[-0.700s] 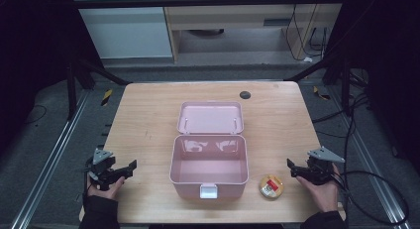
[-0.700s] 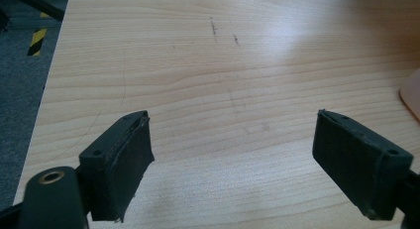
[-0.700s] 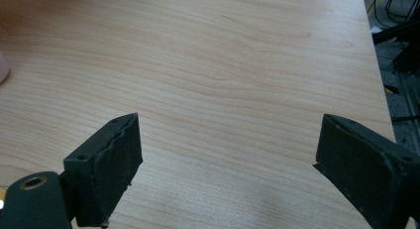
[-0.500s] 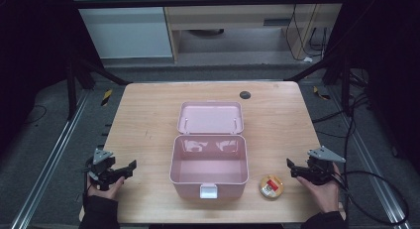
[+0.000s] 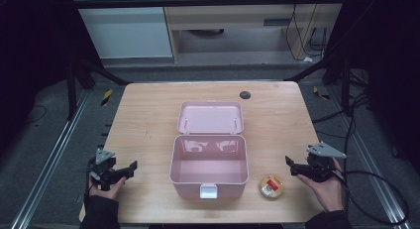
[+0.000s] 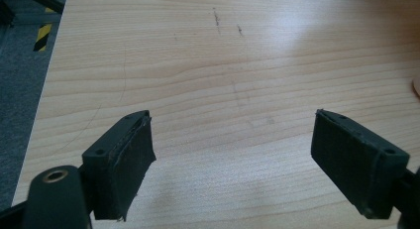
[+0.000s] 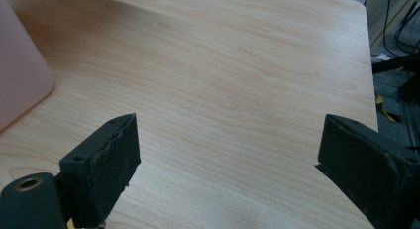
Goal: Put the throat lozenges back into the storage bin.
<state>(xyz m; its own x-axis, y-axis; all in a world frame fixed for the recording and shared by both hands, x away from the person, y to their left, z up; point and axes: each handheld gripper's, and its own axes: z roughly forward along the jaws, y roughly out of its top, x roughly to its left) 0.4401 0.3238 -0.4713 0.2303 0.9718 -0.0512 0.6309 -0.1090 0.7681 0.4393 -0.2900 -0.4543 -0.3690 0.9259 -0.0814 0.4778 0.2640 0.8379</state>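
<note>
A pink box (image 5: 209,181) stands open in the middle of the wooden table (image 5: 148,120), empty inside, its lid (image 5: 210,117) laid back flat behind it. A small round yellow-and-red tin (image 5: 271,186) lies just right of the box's front corner. My left gripper (image 5: 131,168) is held low at the table's front left, pointing at the box with jaws open and empty (image 6: 233,154). My right gripper (image 5: 290,165) hovers at the front right, just past the tin, also open and empty (image 7: 228,159). The box's rounded side (image 7: 20,75) shows at the left of the right gripper view.
A small black round disc (image 5: 244,95) sits in the tabletop near the far edge. The table's right edge (image 7: 369,65) drops to a floor with cables. Dark frame legs and rails flank the table on both sides.
</note>
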